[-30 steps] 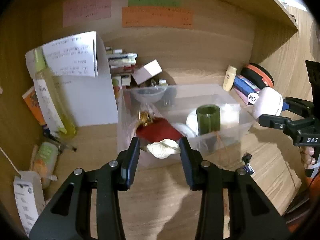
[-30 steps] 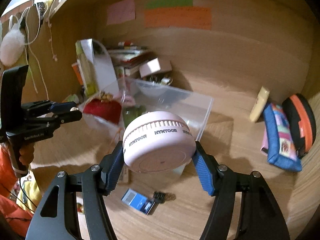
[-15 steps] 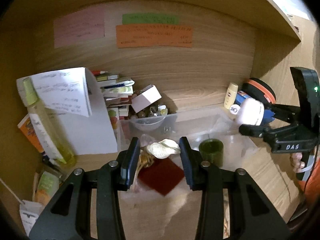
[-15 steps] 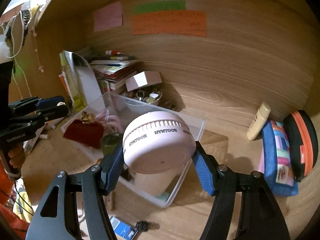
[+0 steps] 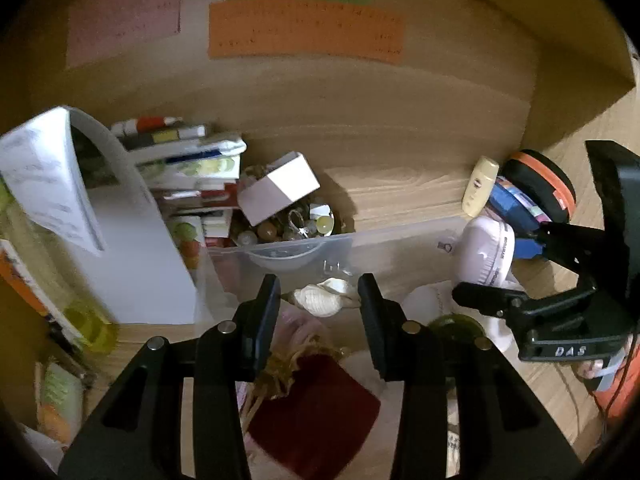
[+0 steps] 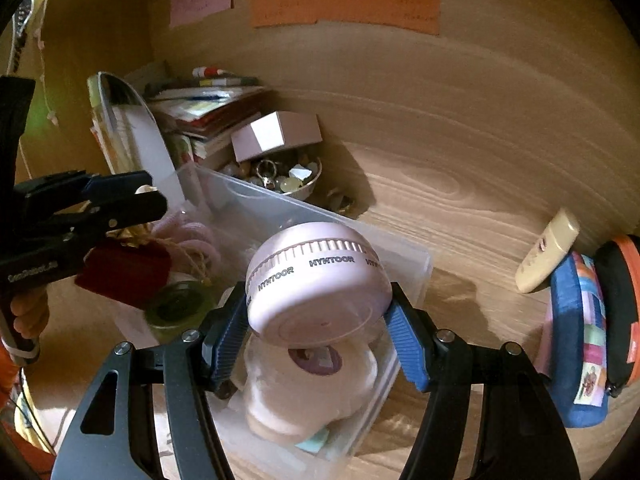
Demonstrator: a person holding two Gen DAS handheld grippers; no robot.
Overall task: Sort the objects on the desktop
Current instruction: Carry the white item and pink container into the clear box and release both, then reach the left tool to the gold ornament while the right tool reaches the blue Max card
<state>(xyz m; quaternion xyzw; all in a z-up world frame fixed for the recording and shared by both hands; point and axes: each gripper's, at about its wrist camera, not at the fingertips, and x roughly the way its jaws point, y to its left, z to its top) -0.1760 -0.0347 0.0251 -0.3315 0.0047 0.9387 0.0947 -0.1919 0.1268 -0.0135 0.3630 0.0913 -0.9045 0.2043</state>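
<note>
While the clear plastic bin (image 6: 416,264) sits on the wooden desk (image 6: 472,208), both grippers hang over it. Right gripper (image 6: 316,320): blue pads clamped on the sides of a round pink case (image 6: 316,280), held above a tape roll (image 6: 312,392) inside the bin. Left gripper (image 5: 318,300): narrowly parted, pinching a white seashell (image 5: 322,300) above the red pouch (image 5: 316,408).

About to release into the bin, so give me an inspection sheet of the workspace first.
Surface: wooden desk, bare at the right.
Job's things: seashell and pink round case, both held over the clear bin.
Clutter: bowl of trinkets, book stack, cream tube, blue pouch.
Grippers: left gripper shut on seashell; right gripper shut on pink round case.
Cables: nothing seen.
Surroundings: orange note on the back panel.
</note>
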